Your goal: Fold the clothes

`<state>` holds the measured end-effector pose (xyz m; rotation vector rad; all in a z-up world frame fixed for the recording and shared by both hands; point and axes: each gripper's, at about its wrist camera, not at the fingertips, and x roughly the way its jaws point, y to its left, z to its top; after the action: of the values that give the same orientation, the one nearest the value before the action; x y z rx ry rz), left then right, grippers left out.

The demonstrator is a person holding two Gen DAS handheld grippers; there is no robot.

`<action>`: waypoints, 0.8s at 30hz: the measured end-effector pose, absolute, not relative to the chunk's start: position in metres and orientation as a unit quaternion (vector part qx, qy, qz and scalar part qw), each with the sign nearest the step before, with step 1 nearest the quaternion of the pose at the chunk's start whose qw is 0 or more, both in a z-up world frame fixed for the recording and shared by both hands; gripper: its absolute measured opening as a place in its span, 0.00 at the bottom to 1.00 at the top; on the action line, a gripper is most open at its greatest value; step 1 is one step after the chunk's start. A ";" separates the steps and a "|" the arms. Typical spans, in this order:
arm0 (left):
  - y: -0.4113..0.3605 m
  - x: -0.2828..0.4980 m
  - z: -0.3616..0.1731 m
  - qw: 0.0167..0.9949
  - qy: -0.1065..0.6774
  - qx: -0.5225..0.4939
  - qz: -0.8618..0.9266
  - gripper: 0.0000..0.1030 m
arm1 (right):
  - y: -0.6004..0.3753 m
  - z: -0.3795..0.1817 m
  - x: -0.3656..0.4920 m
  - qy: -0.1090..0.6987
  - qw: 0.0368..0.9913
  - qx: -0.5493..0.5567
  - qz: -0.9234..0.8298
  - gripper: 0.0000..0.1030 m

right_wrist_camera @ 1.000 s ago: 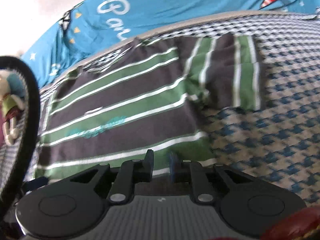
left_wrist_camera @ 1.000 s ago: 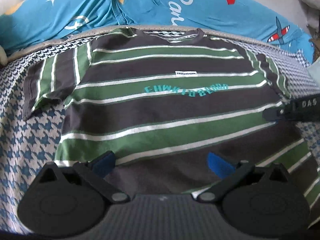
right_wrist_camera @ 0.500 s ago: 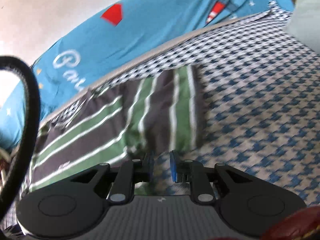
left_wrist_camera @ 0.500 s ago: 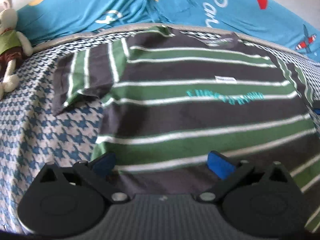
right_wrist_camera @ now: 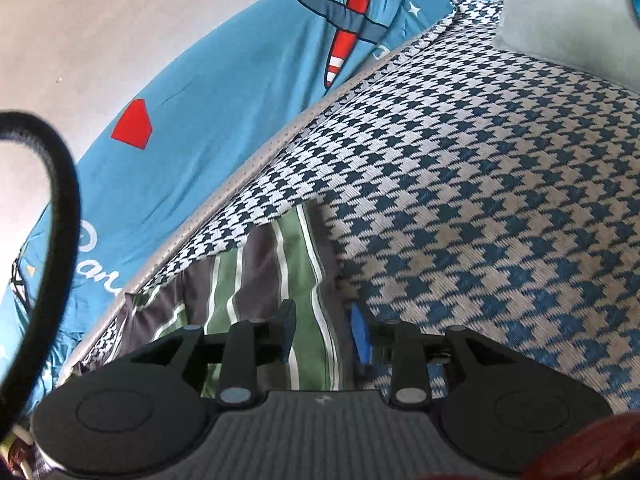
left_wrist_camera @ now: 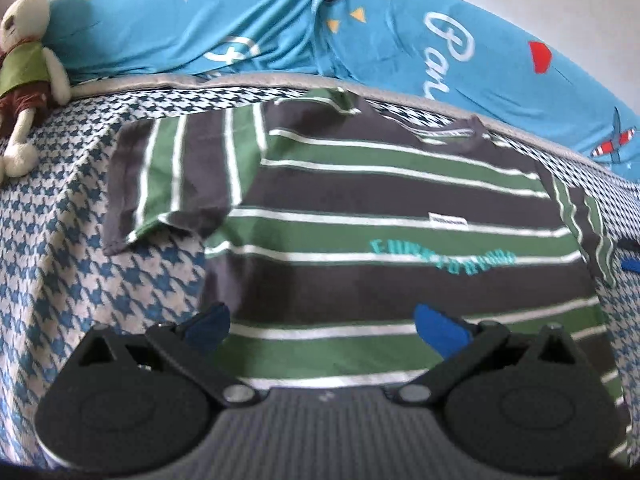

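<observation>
Both claws hang above a striped T-shirt spread on a bed. Seen from its own wrist camera, the left gripper (left_wrist_camera: 322,322) stands wide, its two blue pads far apart with nothing between them, hovering over the lower part of the T-shirt (left_wrist_camera: 380,248). The shirt lies flat and face up on the houndstooth bedcover (left_wrist_camera: 72,272), banded in dark grey, green and white, with teal lettering (left_wrist_camera: 442,258) across the chest and a small white label just above it. Its neckline points toward the far edge of the bed, where a blue quilt (left_wrist_camera: 280,32) printed with stars, triangles and white script is bunched along the wall. One short sleeve (left_wrist_camera: 180,176) lies spread out to the side, its hem slightly curled. A stuffed rabbit (left_wrist_camera: 24,64) in a green top rests at the far corner of the cover, well apart from the shirt.

From the right wrist view, the right gripper (right_wrist_camera: 322,330) is narrowly parted and its jaws are opening; the hem of the other sleeve (right_wrist_camera: 280,276) lies below the gap, and the pads do not press on it. That sleeve lies flat on the bedcover (right_wrist_camera: 500,200), beside the blue quilt (right_wrist_camera: 240,100) with its red-and-white aeroplane print.
</observation>
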<state>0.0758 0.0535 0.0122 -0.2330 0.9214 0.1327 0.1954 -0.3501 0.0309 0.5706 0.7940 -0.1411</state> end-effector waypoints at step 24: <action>0.039 0.075 0.010 0.884 0.453 -0.109 0.049 1.00 | -0.330 0.041 0.218 0.312 0.921 0.225 -0.065 0.07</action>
<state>0.0752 0.0390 0.0098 -0.2276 0.9421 0.1018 0.2180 -0.3296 0.0406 0.4613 0.6414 -0.1338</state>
